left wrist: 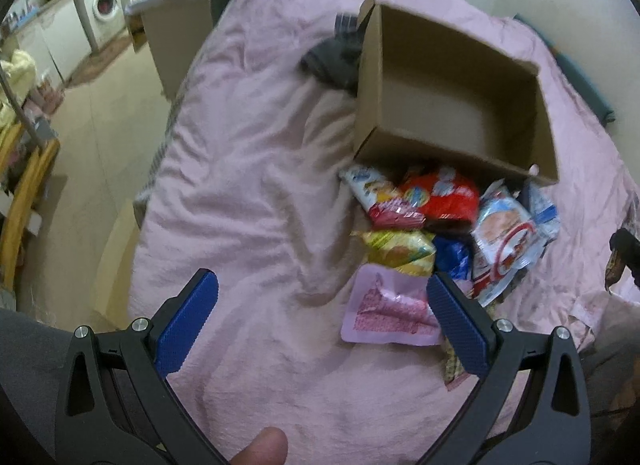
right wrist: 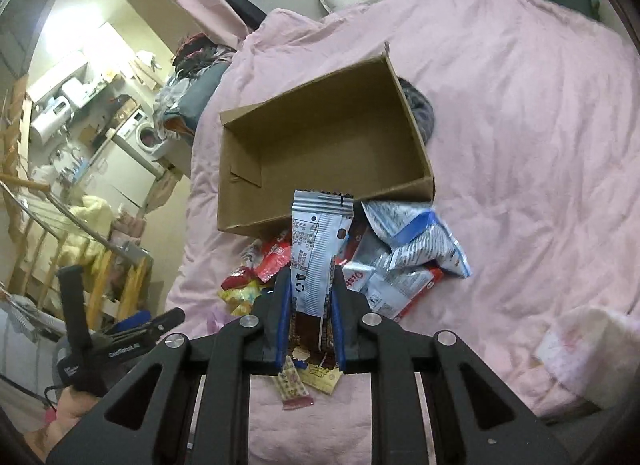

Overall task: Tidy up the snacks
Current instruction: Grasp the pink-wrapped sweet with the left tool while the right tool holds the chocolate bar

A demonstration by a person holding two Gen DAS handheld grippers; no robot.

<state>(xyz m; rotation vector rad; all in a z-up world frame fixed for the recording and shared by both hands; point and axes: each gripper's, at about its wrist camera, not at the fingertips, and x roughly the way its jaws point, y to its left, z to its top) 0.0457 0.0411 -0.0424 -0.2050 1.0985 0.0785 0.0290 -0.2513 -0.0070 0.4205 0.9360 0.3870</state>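
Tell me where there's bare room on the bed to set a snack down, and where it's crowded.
The cardboard box is empty inside. Bare pink duvet lies left of the snack pile, in front of the open left gripper. It is crowded just below the box's near wall, where packets overlap. The right gripper is shut on a snack bar.

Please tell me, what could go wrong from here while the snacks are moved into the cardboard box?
1. The right gripper pinches the long silver-blue snack wrapper only near its lower end, so it may slip or swing.
2. The open brown cardboard box sits tilted on the soft pink bedcover, partly on the snack pile, so a dropped snack could tip it.
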